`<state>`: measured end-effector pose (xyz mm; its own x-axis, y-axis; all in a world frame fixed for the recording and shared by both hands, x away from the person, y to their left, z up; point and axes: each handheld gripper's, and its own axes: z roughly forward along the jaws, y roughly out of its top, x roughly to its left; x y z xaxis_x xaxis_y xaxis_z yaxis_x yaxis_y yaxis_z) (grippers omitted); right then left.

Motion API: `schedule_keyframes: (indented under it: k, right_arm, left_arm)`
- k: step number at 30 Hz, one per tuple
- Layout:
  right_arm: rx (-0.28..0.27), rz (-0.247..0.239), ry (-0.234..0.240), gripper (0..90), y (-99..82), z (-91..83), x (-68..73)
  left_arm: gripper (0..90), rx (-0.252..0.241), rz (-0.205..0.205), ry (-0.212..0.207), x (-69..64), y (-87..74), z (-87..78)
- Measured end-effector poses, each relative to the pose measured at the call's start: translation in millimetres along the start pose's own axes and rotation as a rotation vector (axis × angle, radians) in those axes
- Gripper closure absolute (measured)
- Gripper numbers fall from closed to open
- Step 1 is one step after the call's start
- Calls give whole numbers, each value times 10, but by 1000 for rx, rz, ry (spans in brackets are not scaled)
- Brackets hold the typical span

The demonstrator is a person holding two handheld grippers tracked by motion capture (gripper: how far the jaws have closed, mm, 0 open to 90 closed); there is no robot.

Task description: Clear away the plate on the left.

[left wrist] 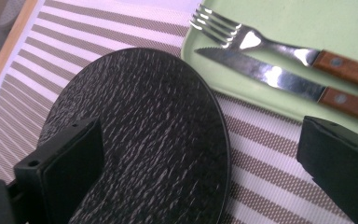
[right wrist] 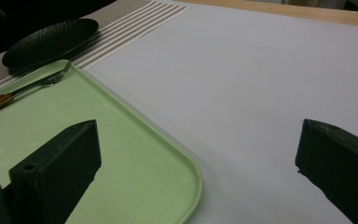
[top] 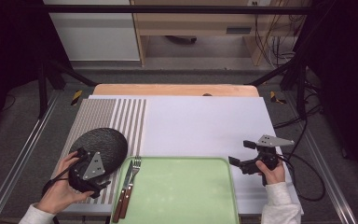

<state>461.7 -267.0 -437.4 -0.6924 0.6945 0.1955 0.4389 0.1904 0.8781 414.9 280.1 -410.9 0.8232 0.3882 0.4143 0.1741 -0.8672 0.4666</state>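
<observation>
Left gripper (left wrist: 196,163), jaws spread, over round black textured plate (left wrist: 144,135); right gripper (right wrist: 198,168), jaws spread, beside pale green tray (right wrist: 135,154).

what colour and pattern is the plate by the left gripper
The plate is black with a rough, rippled texture of fine pale streaks, clearest in the left gripper view.

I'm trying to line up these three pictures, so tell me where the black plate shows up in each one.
High view: the black plate lies lower left on the striped mat, partly under the left claw.
Left gripper view: it takes up the centre and lower left, with that claw's left jaw over it.
Right gripper view: it sits far off at upper left, edge-on.
Shared landmark: the green tray, with the fork at its plate-side edge.
</observation>
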Motion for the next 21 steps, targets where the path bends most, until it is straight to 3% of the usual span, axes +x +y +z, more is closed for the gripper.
schedule_keyframes:
  k: [13, 21]
  right_arm:
    - [-5, -1, 3, 6, 1, -4, 0]
    - [0, 0, 3, 6, -3, 3, 0]
  left_arm:
    - [5, 61, 72, 56, -77, -114, 29]
    - [8, 85, 89, 89, -111, -206, 70]
